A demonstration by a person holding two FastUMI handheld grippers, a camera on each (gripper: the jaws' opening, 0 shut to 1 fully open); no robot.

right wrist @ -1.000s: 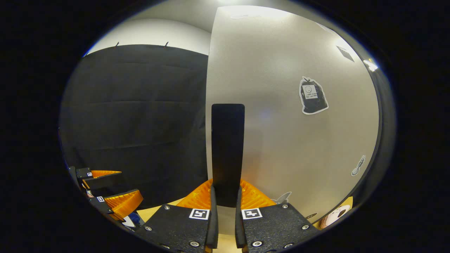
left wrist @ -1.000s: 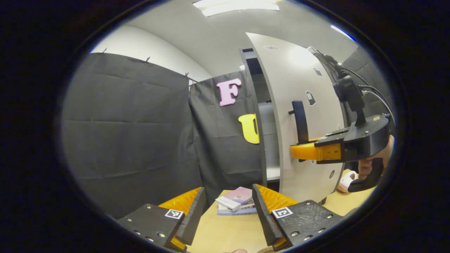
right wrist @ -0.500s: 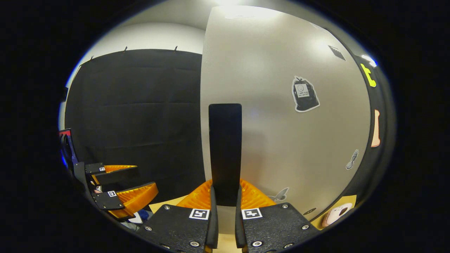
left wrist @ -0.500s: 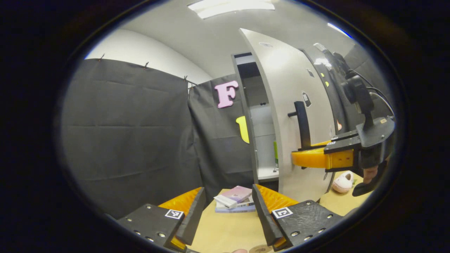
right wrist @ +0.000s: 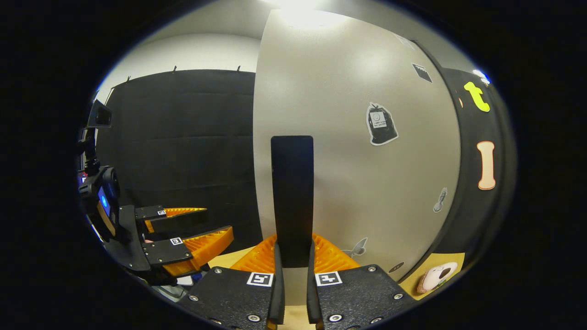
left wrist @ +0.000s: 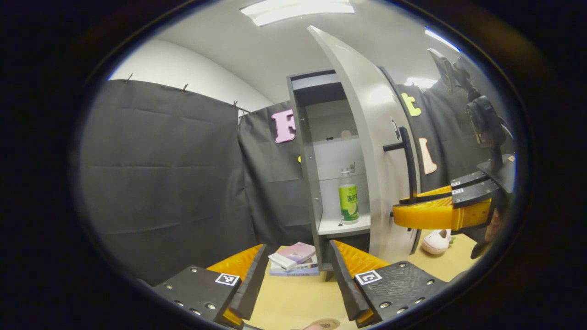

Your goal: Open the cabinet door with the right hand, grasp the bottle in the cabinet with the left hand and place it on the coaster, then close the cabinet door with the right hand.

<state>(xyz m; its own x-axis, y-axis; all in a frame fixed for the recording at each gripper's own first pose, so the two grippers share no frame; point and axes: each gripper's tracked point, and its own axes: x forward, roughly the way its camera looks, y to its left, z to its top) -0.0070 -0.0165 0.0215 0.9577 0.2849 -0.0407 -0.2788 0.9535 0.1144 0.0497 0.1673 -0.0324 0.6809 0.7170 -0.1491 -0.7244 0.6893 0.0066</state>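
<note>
Right gripper (right wrist: pixel 293 270) clamps the door handle (right wrist: pixel 292 197); cabinet door (right wrist: pixel 353 151) seemingly open enough. Green-labelled bottle (left wrist: pixel 348 201) waits ahead of the left gripper (left wrist: pixel 293 275), fingers apart; coaster (left wrist: pixel 323 324) unused.

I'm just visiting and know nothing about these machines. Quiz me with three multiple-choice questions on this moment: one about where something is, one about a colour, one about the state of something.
1. Where does the bottle stand?
A. On a shelf inside the cabinet
B. On the stack of books
C. On the table beside the slipper

2. What colour is the bottle's label?
A. Red
B. Green
C. Blue

3. What is the right gripper doing?
A. Hanging open, away from the door
B. Shut on the door handle
C. Holding the bottle

Answers:
1. A: the bottle stands upright on a pale shelf behind the open cabinet door.
2. B: the label is green, under a pale cap.
3. B: the right gripper has both fingers pressed on the dark door handle, while the left gripper is open with nothing between its fingers.
</note>
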